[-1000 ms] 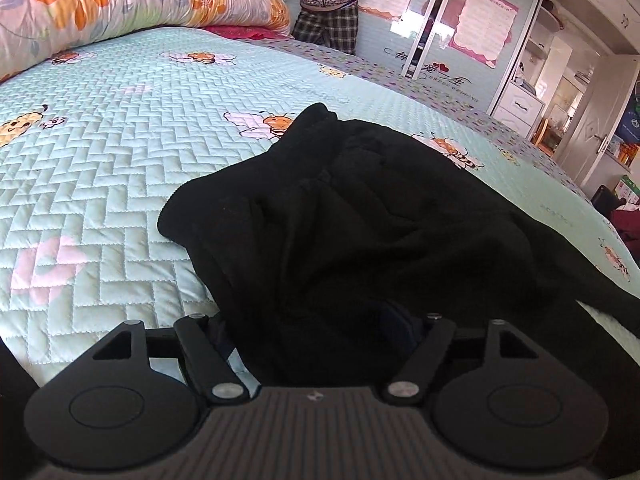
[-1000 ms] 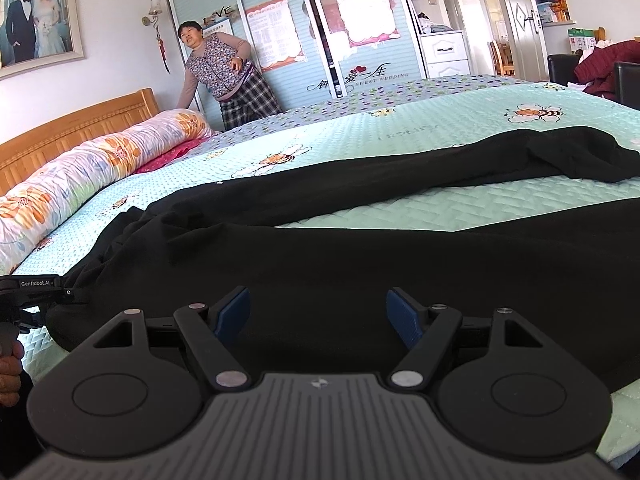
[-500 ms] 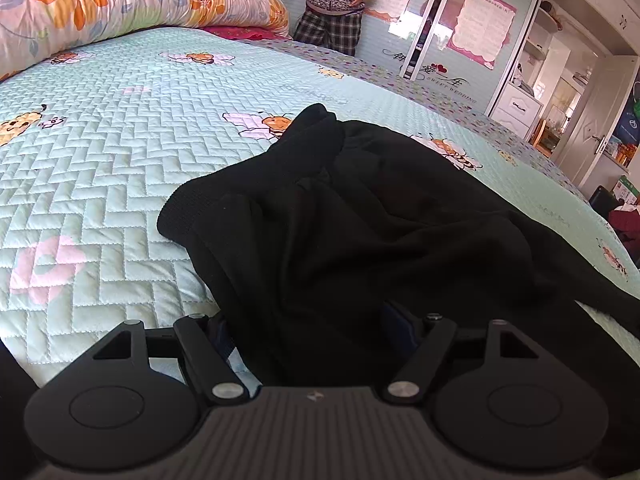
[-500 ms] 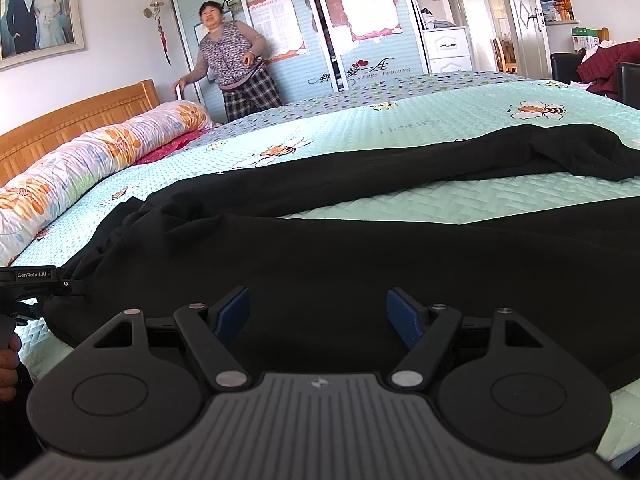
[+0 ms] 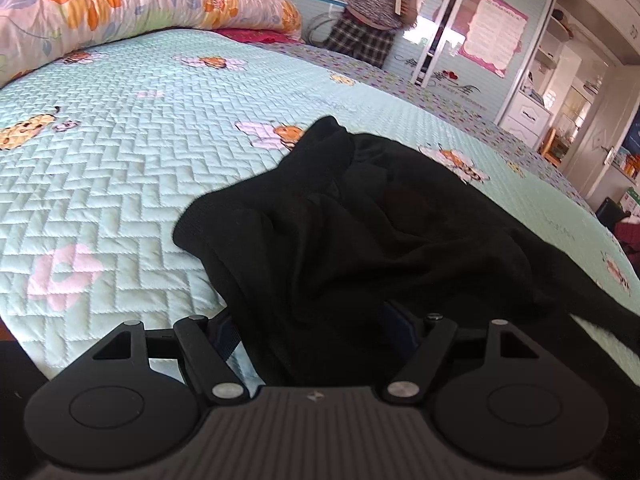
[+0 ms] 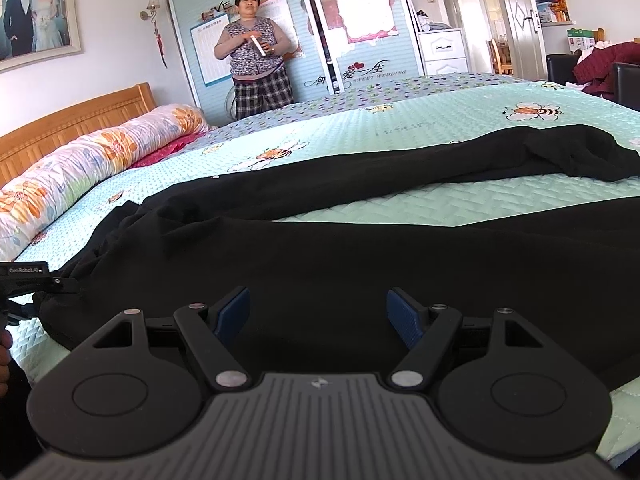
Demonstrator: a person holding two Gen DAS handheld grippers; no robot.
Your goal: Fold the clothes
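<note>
Left wrist view: black trousers [image 5: 360,240] lie rumpled on the bee-print quilt [image 5: 120,152], their bunched end between the left gripper [image 5: 316,332]'s spread fingers. The right gripper [image 6: 318,316] hovers with its 2 blue pads [image 6: 404,320] wide apart over a trouser leg. A person [image 6: 256,64] stands by the wardrobe.

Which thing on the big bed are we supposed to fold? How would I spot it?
Find the bed's pale green quilted cover with bees. Near its front edge lies the black trousers, rumpled at one end with two long legs stretching off to the right. It is the only plain black thing there, unlike the flowery rolled duvet by the wooden headboard.
</note>
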